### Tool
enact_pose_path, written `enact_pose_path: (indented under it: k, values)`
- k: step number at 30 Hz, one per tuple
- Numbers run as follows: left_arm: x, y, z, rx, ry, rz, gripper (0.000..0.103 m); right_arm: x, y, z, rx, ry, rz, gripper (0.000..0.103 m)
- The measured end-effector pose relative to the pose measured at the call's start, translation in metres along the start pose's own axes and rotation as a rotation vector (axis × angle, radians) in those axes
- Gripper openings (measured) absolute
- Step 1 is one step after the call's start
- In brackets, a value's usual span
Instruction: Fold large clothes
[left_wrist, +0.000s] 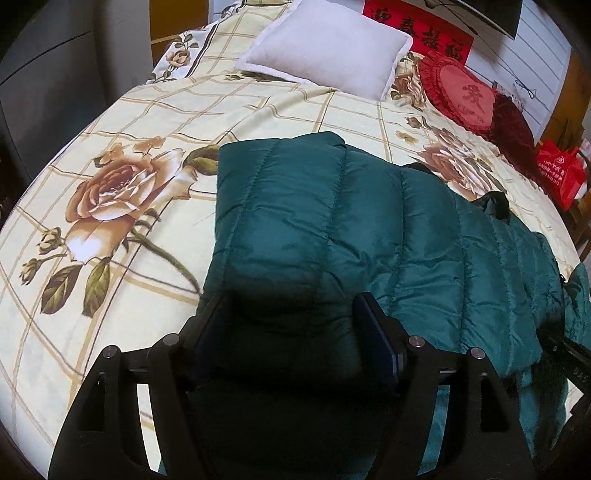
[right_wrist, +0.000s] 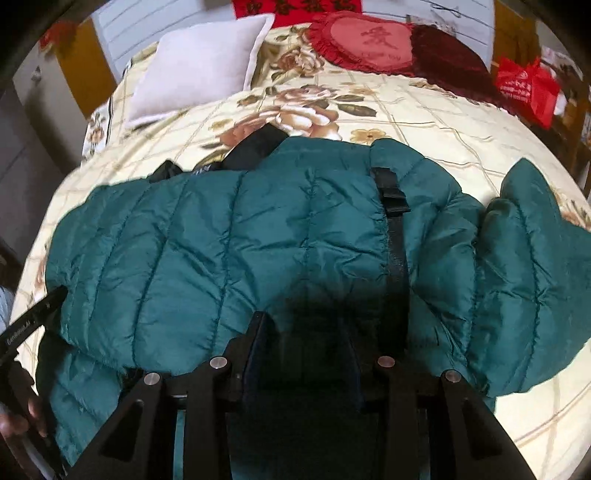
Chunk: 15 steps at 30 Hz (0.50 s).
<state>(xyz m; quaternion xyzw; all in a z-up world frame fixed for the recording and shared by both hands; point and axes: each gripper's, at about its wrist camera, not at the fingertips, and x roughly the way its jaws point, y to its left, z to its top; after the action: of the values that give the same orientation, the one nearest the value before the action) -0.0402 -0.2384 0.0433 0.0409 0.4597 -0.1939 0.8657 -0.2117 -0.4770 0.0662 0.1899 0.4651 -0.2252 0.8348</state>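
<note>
Slipping threatens: the left gripper (left_wrist: 291, 332) gapes around the jacket (left_wrist: 332, 221); the right gripper (right_wrist: 306, 354) pinches its near-edge hem on the bed (left_wrist: 110, 129).

Bed (left_wrist: 258, 110) under my claws, rose-print sheet.
Teal puffer jacket (left_wrist: 332, 221) directly ahead; white pillow (left_wrist: 328, 44), red heart cushion (left_wrist: 465, 96) beyond.

Readable writing around the bed

Beside the white pillow (left_wrist: 328, 48), a red heart cushion (left_wrist: 467, 98) bore one Chinese character; the red banner (left_wrist: 421, 29) behind showed black characters; the red bag's (right_wrist: 524, 88) print was illegible.
</note>
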Motion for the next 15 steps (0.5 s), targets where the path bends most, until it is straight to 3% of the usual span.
enact_pose_path:
  k: [5, 11, 15]
  values:
    - [-0.025, 0.004, 0.01, -0.064, -0.085, -0.059, 0.071, -0.032, 0.006, 0.012, 0.007, -0.117, 0.03, 0.038]
    - [-0.011, -0.013, 0.03, -0.046, -0.055, -0.069, 0.071, -0.004, 0.014, 0.035, 0.022, -0.076, -0.004, 0.04]
    - [0.014, -0.024, 0.028, -0.029, 0.006, -0.041, 0.071, 0.022, 0.01, 0.031, 0.026, -0.024, -0.027, 0.04]
